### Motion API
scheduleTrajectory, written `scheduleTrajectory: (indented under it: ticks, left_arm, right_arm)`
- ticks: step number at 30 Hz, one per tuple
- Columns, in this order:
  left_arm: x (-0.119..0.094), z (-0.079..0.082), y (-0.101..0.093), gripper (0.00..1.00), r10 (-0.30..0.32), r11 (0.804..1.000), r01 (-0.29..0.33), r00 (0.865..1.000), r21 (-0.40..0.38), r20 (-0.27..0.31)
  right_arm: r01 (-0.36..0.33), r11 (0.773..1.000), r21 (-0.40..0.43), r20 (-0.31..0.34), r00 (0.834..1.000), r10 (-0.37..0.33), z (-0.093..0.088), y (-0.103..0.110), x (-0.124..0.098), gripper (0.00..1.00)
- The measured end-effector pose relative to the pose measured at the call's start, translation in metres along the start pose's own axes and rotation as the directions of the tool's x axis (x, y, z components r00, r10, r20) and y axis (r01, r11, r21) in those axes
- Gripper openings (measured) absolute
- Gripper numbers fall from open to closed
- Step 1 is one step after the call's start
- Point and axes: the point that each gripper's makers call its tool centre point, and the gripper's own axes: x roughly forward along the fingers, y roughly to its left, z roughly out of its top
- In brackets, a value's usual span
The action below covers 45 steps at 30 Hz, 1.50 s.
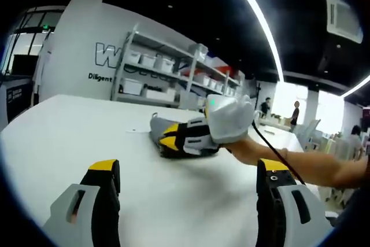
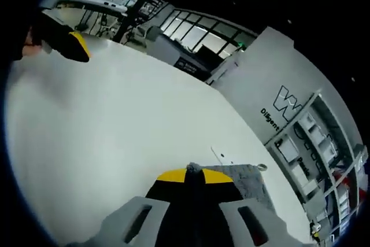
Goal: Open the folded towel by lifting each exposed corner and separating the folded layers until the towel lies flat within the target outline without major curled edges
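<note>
- Lying folded on the white table, well in from its edges, the grey towel sits small and far off in the left gripper view.
- The right tongs (yellow-tipped) are closed together on the towel, pinching its edge.
- A gloved hand grips their handle.
- The left tongs hang above bare table, jaws wide apart, holding nothing.
- Storage shelves stand beyond the table's far edge.
</note>
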Motion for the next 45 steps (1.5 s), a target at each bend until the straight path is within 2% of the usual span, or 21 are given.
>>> scheduleTrajectory:
  ticks: [10, 15, 19, 31, 45]
  left_arm:
    - [0.001, 0.000, 0.000, 0.96, 0.000, 1.000, 0.000, 1.000, -0.007, 0.000]
    - [0.000, -0.003, 0.001, 0.96, 0.023, 0.999, -0.022, 0.999, 0.036, -0.031]
    - [-0.001, -0.002, 0.001, 0.96, 0.014, 1.000, -0.013, 1.000, 0.024, -0.027]
    - [0.000, -0.005, -0.002, 0.97, -0.002, 1.000, 0.003, 0.999, 0.019, -0.041]
    - [-0.001, -0.005, -0.005, 0.97, -0.013, 1.000, 0.013, 0.999, 0.016, -0.039]
  right_arm:
    - [0.021, 0.999, 0.027, 0.012, 1.000, -0.021, 0.007, -0.011, -0.009, 0.03]
    - [0.044, 0.998, 0.050, 0.032, 0.998, -0.046, 0.011, -0.024, -0.019, 0.03]
    - [0.063, 0.995, 0.073, 0.049, 0.997, -0.067, 0.014, -0.037, -0.031, 0.02]
    - [0.134, 0.988, 0.072, 0.066, 0.988, -0.139, 0.015, -0.077, -0.067, 0.02]
    - [0.236, 0.969, 0.069, 0.040, 0.970, -0.239, -0.004, -0.117, -0.113, 0.02]
